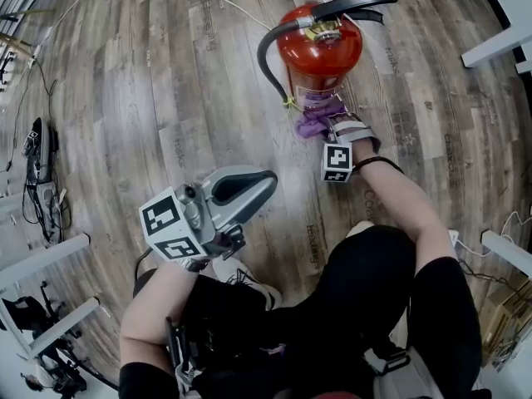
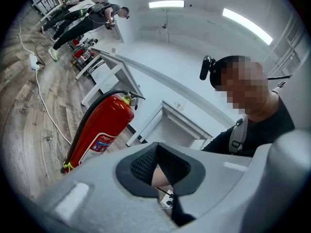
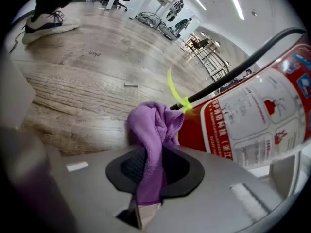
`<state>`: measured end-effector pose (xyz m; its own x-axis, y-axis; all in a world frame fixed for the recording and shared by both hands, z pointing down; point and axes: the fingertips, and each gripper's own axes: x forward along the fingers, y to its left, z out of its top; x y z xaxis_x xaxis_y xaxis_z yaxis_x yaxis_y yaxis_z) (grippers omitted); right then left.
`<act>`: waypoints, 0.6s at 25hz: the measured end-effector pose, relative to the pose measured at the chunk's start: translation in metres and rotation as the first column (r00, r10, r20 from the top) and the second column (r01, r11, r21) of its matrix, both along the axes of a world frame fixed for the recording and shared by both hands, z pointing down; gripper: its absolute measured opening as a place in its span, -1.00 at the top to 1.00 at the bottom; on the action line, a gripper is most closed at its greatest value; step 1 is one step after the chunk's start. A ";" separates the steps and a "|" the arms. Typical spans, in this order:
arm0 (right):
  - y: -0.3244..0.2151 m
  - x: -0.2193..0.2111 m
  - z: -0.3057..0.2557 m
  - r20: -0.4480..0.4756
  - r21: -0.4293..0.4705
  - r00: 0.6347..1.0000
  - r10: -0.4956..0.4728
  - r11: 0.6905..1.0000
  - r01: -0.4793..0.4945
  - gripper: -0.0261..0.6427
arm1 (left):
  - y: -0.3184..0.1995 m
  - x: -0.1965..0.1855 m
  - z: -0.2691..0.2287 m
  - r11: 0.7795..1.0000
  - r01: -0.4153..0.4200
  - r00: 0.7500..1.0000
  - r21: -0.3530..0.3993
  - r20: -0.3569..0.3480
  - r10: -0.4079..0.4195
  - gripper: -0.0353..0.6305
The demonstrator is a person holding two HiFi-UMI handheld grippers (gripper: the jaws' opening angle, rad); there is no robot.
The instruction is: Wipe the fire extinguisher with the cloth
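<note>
On the wooden floor (image 1: 166, 81) in front of a seated person, a red fire extinguisher (image 1: 320, 52) stands upright, its black hose (image 1: 264, 61) curving down one side to a yellow tie (image 3: 177, 98) near the bottom. The right tongs (image 1: 330, 125) are clamped on a purple cloth (image 1: 318, 116), and the right gripper view shows the cloth (image 3: 155, 130) pinched between the two jaws with its loose end bunched out in front. That bunch sits low on the cylinder, at the red wall just below the printed label (image 3: 252, 115) and close to the hose end; whether it presses on the metal or lies just beside it cannot be told. The left tongs (image 1: 264, 183) are closed together with nothing in them, held near the person's knee and well apart from the extinguisher. To wipe well, the grip on the cloth should probably stay firm while the bunch is pushed flat against the curved wall and drawn along it in long strokes. It would be wise to work around the hose and the tie so that the cloth does not catch. The free left tongs could steady the handle (image 1: 349, 5) so the cylinder does not tip. No open container is in view; the extinguisher is sealed and nothing shows of what it holds.
</note>
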<state>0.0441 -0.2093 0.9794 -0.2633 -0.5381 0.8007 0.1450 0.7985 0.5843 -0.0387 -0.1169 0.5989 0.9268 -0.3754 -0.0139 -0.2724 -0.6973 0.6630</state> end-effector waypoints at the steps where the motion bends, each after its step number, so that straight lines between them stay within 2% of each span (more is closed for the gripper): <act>1: 0.002 -0.002 -0.009 0.038 -0.013 0.999 0.024 1.000 -0.023 0.72 | -0.001 0.001 -0.001 1.000 -0.005 1.000 0.002 -0.001 0.005 0.90; 3: 0.006 -0.007 -0.038 0.169 -0.072 0.980 0.109 0.993 -0.098 0.73 | -0.002 0.003 -0.002 1.000 -0.010 1.000 0.006 -0.008 0.010 0.90; 4: 0.005 -0.010 -0.059 0.255 -0.118 0.952 0.168 0.983 -0.141 0.72 | -0.003 0.003 -0.004 1.000 -0.011 1.000 0.011 -0.011 0.011 0.90; 5: 0.002 -0.013 -0.084 0.346 -0.174 0.909 0.233 0.968 -0.182 0.72 | -0.005 0.003 -0.006 1.000 -0.009 1.000 0.017 -0.012 0.009 0.90; 6: -0.001 -0.016 -0.114 0.434 -0.238 0.850 0.299 0.948 -0.212 0.73 | -0.007 0.002 -0.007 1.000 -0.005 1.000 0.024 -0.013 0.005 0.90; 8: -0.005 -0.023 -0.179 0.580 -0.372 0.706 0.406 0.903 -0.214 0.73 | -0.012 0.000 -0.010 1.000 0.007 1.000 0.028 -0.019 -0.006 0.90; 10: -0.007 -0.027 -0.242 0.682 -0.499 0.535 0.498 0.852 -0.158 0.73 | -0.014 0.000 -0.011 1.000 0.014 1.000 0.028 -0.026 -0.013 0.90; 12: -0.011 -0.026 -0.299 0.724 -0.597 0.361 0.587 0.796 -0.098 0.72 | -0.015 0.000 -0.014 0.999 0.016 0.999 0.033 -0.030 -0.015 0.90; 13: -0.014 -0.025 -0.324 0.734 -0.618 0.298 0.610 0.782 -0.080 0.73 | -0.015 0.001 -0.016 0.999 0.017 0.999 0.036 -0.034 -0.016 0.90; 15: -0.022 -0.020 -0.366 0.763 -0.606 0.228 0.605 0.792 -0.075 0.72 | -0.016 0.002 -0.021 0.999 0.021 0.999 0.043 -0.047 -0.019 0.90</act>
<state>0.0246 -0.2308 0.6135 -0.7970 -0.5209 0.3057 -0.5940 0.7675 -0.2412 -0.0367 -0.1333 0.5782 0.9172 -0.3917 -0.0733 -0.2561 -0.7203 0.6446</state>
